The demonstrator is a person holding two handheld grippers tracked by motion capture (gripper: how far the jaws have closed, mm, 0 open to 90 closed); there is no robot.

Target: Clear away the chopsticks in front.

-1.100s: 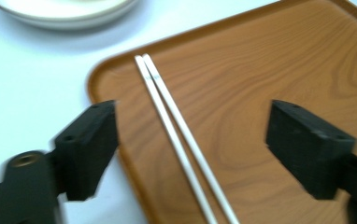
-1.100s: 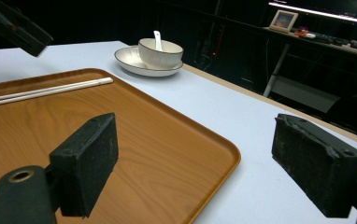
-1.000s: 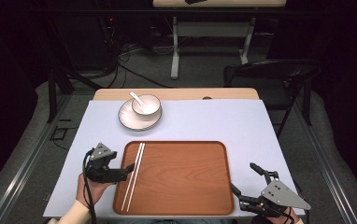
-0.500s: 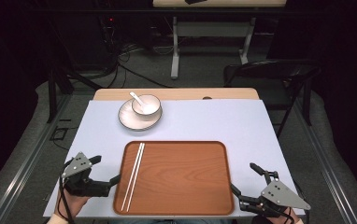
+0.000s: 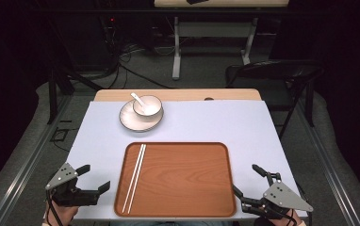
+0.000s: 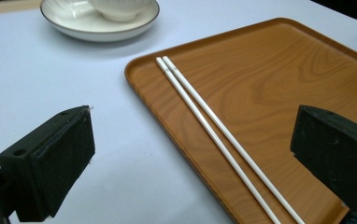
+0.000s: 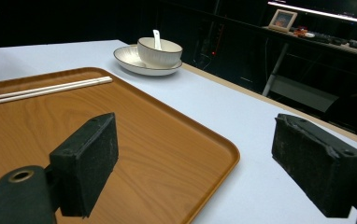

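On the bench, covered by a pale sheet, a brown wooden tray lies near the person's edge. A pair of white chopsticks rests side by side along the tray's left part, running from its far rim toward its near rim; in the left gripper view the chopsticks cross the frame diagonally between the two black jaws, and in the right gripper view they lie at the tray's far side.

Beyond the tray, toward the far left of the bench, a white plate with a dark rim carries a white bowl, and a white spoon stands in the bowl with its handle leaning out to the left. The right gripper view shows the same plate, bowl and spoon well past the tray.

Left of the tray, over the bench's near left corner, the left claw is held with its jaws wide apart and nothing between them, pointing toward the tray. At the near right corner the right claw likewise has its jaws spread and empty, just beside the tray's right rim. A folding chair stands behind the bench's right end.
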